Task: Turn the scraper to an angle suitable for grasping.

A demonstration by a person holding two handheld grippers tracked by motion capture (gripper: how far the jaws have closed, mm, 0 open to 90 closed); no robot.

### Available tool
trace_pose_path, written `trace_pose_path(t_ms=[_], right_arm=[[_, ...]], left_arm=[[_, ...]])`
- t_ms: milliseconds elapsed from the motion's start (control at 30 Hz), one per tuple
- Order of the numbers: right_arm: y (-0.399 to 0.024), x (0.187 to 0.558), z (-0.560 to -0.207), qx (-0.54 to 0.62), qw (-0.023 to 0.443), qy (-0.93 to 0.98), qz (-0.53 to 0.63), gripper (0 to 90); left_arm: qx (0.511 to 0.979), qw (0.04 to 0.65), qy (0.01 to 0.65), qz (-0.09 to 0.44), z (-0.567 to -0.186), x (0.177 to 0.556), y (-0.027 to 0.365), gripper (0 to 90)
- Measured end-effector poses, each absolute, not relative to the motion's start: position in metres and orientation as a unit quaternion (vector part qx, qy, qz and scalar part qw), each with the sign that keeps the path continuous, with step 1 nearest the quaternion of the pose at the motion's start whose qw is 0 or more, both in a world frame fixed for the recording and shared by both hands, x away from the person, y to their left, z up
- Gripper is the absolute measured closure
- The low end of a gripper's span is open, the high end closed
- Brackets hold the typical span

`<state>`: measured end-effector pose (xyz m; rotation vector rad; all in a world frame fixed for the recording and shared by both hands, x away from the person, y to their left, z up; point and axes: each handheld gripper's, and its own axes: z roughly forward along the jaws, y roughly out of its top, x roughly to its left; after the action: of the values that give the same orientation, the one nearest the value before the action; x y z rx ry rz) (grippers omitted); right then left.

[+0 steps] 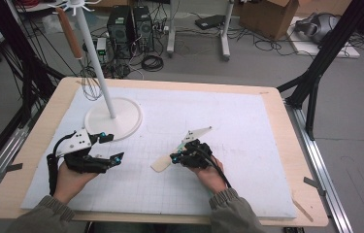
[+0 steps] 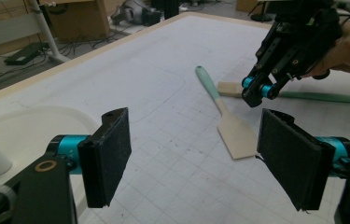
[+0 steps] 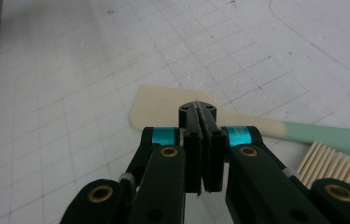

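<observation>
A spatula [image 1: 160, 164] with a cream blade and a green handle lies flat on the white mat, a little left of the table's middle. My right gripper [image 1: 173, 158] hovers just above it, jaws shut with nothing between them. In the right gripper view the shut tips [image 3: 200, 109] sit over the blade [image 3: 163, 105], and a ribbed cream brush head [image 3: 324, 163] lies at the lower right. My left gripper [image 1: 110, 147] stands open and empty further left. Its view shows the spatula [image 2: 235, 135], the brush [image 2: 231, 88] and the right gripper [image 2: 256, 95] over the brush head.
A white stand with a round base [image 1: 114, 121] and a tall pole rises at the back left of the mat, just beyond my left gripper. A whisk [image 1: 90, 85] with a wooden handle hangs from it. The base's rim [image 2: 32, 121] shows in the left gripper view.
</observation>
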<state>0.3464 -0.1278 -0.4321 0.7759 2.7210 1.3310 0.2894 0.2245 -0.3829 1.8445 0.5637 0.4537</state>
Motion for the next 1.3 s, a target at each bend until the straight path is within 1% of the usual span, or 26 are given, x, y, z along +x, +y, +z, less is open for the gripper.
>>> trace_pose_path(t_ms=[133,467,867,1300], right_arm=[[-0.124,0.351,-0.439,0.257,0.003,0.873,0.415,89.3],[-0.118,0.358,-0.445,0.271,0.019,0.877,0.397,89.3],[-0.089,0.362,-0.444,0.246,0.028,0.887,0.39,89.3],[-0.075,0.362,-0.447,0.237,0.021,0.884,0.403,89.4]], left_arm=[[0.779,0.549,0.237,0.19,-0.383,0.289,0.225,26.2],[0.78,0.548,0.234,0.19,-0.383,0.289,0.224,26.5],[0.781,0.549,0.232,0.189,-0.383,0.289,0.224,26.5],[0.781,0.55,0.231,0.187,-0.384,0.289,0.223,26.5]])
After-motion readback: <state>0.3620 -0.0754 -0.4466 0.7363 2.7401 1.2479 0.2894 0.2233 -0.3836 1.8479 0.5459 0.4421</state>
